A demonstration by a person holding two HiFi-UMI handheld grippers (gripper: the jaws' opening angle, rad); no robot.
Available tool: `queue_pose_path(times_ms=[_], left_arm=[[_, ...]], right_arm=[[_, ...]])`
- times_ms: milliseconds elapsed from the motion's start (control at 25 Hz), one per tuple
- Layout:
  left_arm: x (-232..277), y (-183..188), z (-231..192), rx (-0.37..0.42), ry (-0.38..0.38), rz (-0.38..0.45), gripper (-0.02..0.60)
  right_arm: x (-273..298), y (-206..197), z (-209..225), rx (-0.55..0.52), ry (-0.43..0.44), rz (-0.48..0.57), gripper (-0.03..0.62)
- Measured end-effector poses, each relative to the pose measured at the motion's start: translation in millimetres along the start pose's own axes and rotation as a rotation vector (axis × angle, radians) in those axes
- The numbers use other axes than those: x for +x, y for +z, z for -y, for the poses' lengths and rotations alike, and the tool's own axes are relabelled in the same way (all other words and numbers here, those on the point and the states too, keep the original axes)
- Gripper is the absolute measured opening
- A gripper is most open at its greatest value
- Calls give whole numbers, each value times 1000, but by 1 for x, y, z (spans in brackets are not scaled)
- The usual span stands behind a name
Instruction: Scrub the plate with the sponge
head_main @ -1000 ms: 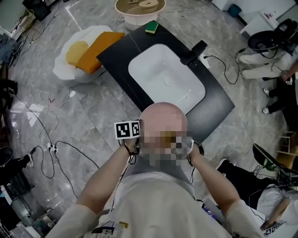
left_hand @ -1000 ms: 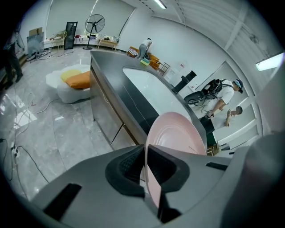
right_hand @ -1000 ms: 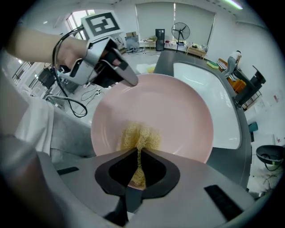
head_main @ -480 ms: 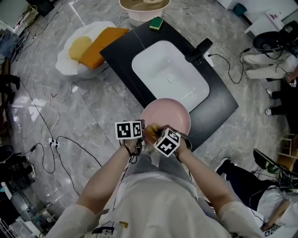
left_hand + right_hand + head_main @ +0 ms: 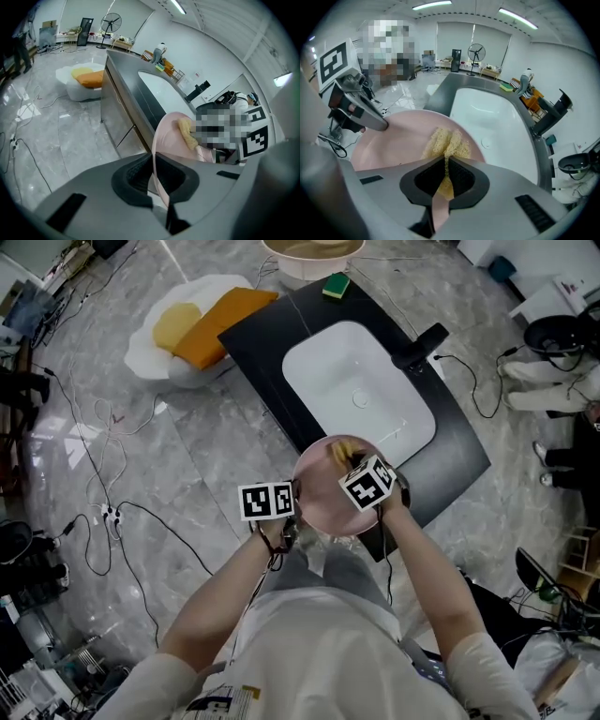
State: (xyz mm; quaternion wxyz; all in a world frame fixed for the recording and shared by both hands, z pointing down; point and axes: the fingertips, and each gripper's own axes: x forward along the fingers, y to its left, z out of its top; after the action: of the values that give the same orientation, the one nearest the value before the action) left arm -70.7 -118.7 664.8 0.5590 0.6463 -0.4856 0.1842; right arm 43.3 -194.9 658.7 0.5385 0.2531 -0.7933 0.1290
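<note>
Here the left gripper pinches the plate rim; the right gripper clamps the sponge (it spreads just ahead of the jaws), so firm, overlapping strokes seem best.

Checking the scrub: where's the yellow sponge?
Head view, centre: the yellow sponge is clamped in the right gripper, on the pink plate's far side by the sink.

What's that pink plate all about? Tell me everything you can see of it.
The pink plate is round, shallow, smooth and plain, plastic or glazed by the look. It is held in the air in front of the white sink, hollow side up. The left gripper pinches its rim; the right gripper presses a yellow sponge onto its inner face near the far edge.
</note>
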Motion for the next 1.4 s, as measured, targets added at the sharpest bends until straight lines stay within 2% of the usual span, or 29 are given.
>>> queue_pose_path(times_ms=[200,360,480,560,720,840,1080,1240,1400], left_arm=[[0,9,-6,-26,39,30,29],[3,13,-6,-26,36,37,31],[7,19,-4,-23,27,50,35],[8,22,-3,6,25,42,37],[1,29,0,97,43,45,43],[-11,40,4,157,56,87,106],[-49,70,28,287,43,216,104],[-78,88,60,440,37,302,103],[-115,105,95,509,-3,400,81]], right_arm=[[-14,-36,17,-30,-33,-86,48],[-29,-71,-3,-59,26,-138,48],[-37,-82,-22,-27,78,-123,48],[-41,-80,-27,23,85,-85,48],[-59,-69,-21,59,4,15,48],[-80,-58,-13,86,-36,82,48],[-139,-21,2,154,-91,243,48],[-185,5,13,183,-144,372,48],[-231,30,16,185,-180,485,48]])
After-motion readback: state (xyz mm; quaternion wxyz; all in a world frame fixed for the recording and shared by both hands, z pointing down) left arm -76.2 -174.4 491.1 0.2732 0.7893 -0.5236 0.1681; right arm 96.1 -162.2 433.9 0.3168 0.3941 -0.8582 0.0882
